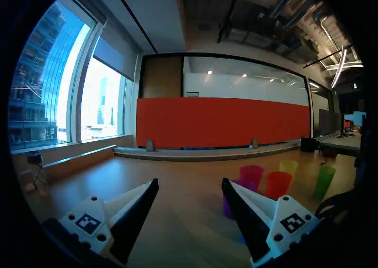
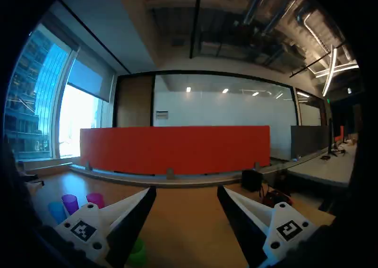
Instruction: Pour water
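Looking at a warm wooden tabletop point(image 1: 189, 220) in a big open office. Got the left gripper point(image 1: 189, 180) held low over it, jaws spread wide and gripping nothing. Right by its right-hand finger in the left gripper view, a bunch of plastic cups standing upright on the wood: purple cup point(image 1: 227, 207) partly tucked behind the finger, pink cup point(image 1: 251, 173) just behind that, orange cup point(image 1: 278, 183) beside it, yellow cup point(image 1: 288, 167) a bit farther back, green cup point(image 1: 324, 179) off to the side. Can't tell about water in any of them.

Same deal with the right gripper point(image 2: 185, 188): jaws wide apart, holding nothing. Spotted the cups down by its left-hand finger in the right gripper view, with a blue cup point(image 2: 56, 210) next to the purple and pink ones and the green one peeking out low under the finger.

Room-wise: long orange divider point(image 1: 222, 122) running along the far edge of the tabletop, glass wall point(image 2: 222, 102) above it. Tall windows point(image 1: 47, 93) on the left looking out at high-rises. Bare ceiling with exposed pipes point(image 1: 293, 12) and strip lights point(image 1: 339, 67). Over on the right, another desk point(image 2: 326, 166) with a monitor point(image 1: 330, 121), plus a black box point(image 2: 251, 179) near the divider.
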